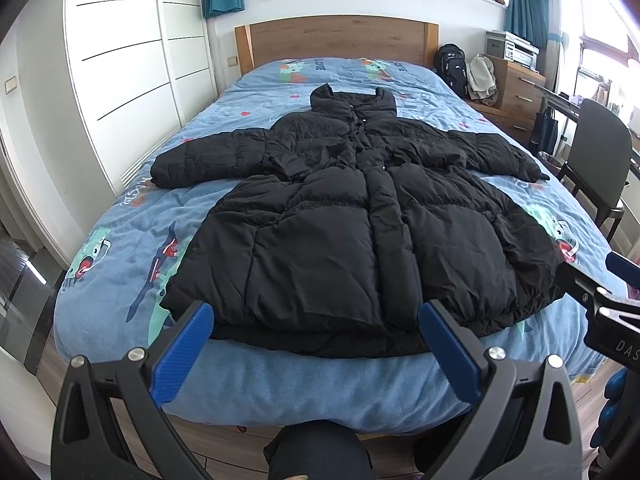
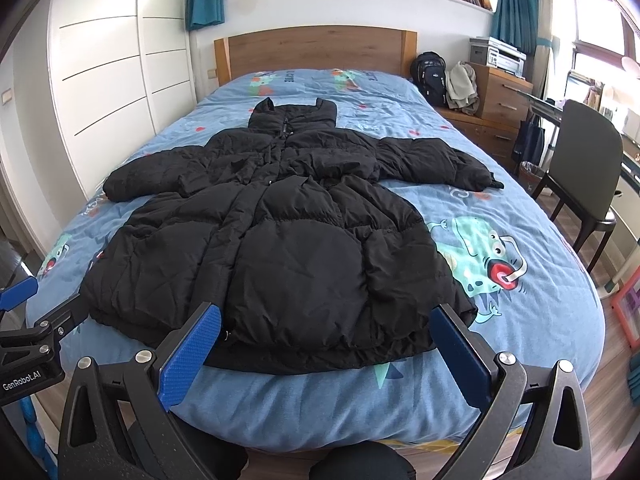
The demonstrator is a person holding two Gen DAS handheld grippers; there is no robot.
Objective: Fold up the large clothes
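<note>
Black quilted puffer coat lay flat, centre frame, on the blue cartoon-print bedspread. Left gripper and right gripper hovered apart above the hem, empty. Advised: pinch each sleeve cuff, fold inward squarely.

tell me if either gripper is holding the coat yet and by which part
Nothing is held. The left gripper and right gripper are both open, short of the hem of the black puffer coat lying flat on the bed.
</note>
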